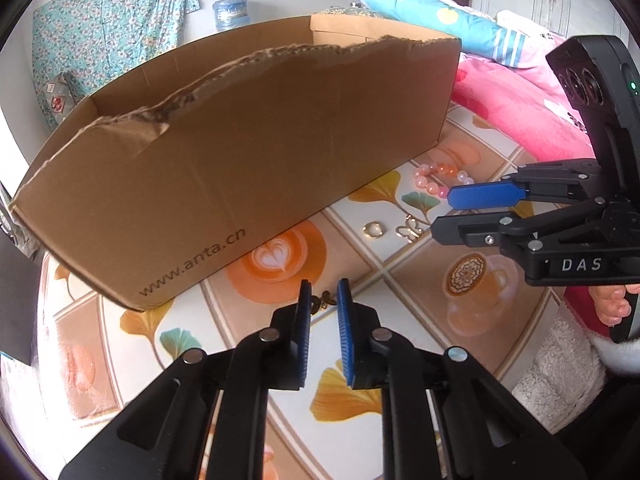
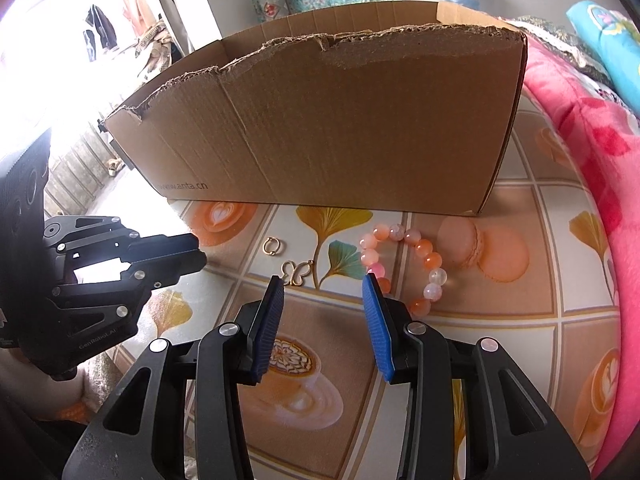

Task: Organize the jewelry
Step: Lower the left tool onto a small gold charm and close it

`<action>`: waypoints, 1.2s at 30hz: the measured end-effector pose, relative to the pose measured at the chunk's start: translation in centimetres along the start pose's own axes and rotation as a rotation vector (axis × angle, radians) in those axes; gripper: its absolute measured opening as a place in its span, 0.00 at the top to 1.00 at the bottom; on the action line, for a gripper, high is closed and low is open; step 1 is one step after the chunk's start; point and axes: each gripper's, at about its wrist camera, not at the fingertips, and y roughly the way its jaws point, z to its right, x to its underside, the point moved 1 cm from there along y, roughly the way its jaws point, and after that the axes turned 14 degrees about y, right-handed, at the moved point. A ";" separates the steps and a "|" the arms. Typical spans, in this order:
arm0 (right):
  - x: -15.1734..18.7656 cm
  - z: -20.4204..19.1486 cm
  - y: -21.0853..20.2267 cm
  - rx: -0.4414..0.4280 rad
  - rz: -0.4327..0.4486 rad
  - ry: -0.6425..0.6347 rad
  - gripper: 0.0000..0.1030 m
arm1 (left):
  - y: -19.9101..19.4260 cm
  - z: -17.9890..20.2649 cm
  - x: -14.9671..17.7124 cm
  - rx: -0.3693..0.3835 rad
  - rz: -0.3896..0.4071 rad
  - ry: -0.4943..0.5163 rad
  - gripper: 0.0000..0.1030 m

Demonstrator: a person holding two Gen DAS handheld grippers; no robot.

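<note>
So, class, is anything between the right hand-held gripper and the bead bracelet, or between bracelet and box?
Nothing lies between the right hand-held gripper and the bead bracelet. Toward the cardboard box, only its own torn near wall stands in the way.

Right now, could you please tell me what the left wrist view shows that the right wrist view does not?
Only the left wrist view shows a small dark butterfly charm between the left tool tips, and a hand gripping the right tool. Only the right wrist view shows the whole bead bracelet and clothes hanging far left. Both show the box, the gold ring, the gold butterfly, and part of the bracelet.
</note>
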 end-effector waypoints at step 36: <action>-0.7 -2.8 2.1 -0.074 -0.121 -0.193 0.75 | -0.4 -1.1 1.5 0.011 0.013 -0.085 0.88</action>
